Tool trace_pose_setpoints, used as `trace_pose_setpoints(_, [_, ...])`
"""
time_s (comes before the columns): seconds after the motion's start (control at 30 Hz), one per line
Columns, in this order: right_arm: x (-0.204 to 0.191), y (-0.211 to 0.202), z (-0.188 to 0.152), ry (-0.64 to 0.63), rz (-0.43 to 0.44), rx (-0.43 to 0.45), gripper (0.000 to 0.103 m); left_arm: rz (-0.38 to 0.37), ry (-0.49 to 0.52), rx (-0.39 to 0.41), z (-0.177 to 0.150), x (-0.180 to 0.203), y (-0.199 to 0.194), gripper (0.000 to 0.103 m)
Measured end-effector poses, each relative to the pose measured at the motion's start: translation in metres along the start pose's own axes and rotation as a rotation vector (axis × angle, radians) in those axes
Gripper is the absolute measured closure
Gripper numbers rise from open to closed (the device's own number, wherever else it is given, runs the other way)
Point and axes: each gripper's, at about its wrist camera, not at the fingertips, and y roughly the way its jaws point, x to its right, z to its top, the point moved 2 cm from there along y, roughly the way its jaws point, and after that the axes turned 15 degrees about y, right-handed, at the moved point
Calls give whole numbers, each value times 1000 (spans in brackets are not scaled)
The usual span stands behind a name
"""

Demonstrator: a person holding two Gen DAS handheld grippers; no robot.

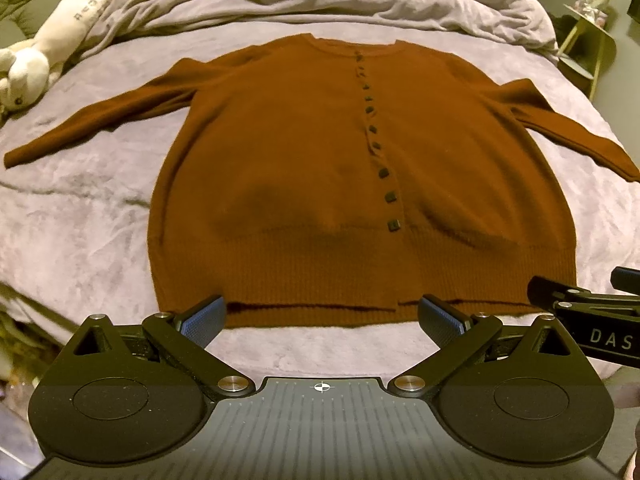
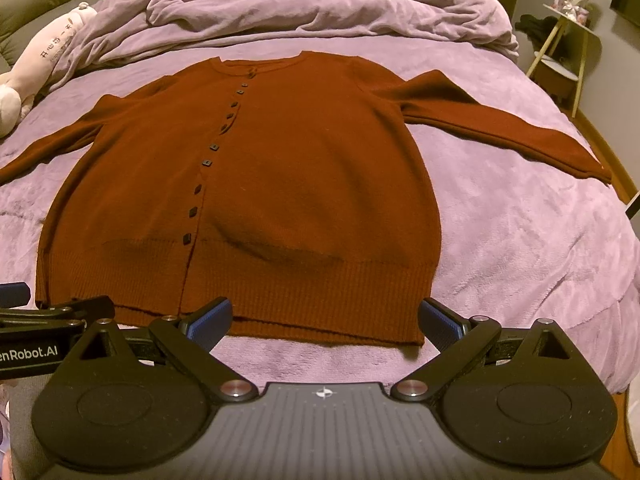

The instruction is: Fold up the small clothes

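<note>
A rust-brown buttoned cardigan [image 1: 304, 168] lies flat and face up on the lilac bed cover, both sleeves spread out; it also shows in the right wrist view [image 2: 280, 184]. My left gripper [image 1: 322, 314] is open, hovering just before the hem's near edge, left of centre. My right gripper [image 2: 325, 318] is open, just before the hem near its right corner. Neither touches the cloth. The right gripper's side shows at the right edge of the left wrist view [image 1: 592, 316]; the left gripper's side shows at the left edge of the right wrist view [image 2: 52, 328].
A crumpled lilac duvet [image 2: 304, 12] is heaped behind the collar. A white plush toy [image 1: 44, 44] lies at the far left. A small side table [image 2: 568, 40] stands right of the bed. The bed edge [image 2: 624, 280] drops off to the right.
</note>
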Motion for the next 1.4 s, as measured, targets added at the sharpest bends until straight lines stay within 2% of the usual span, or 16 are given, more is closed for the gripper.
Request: trace_pose_setpoints(1.4, [1, 1, 0, 4, -3, -4, 4, -1, -19, -8, -2, -3, 1, 0])
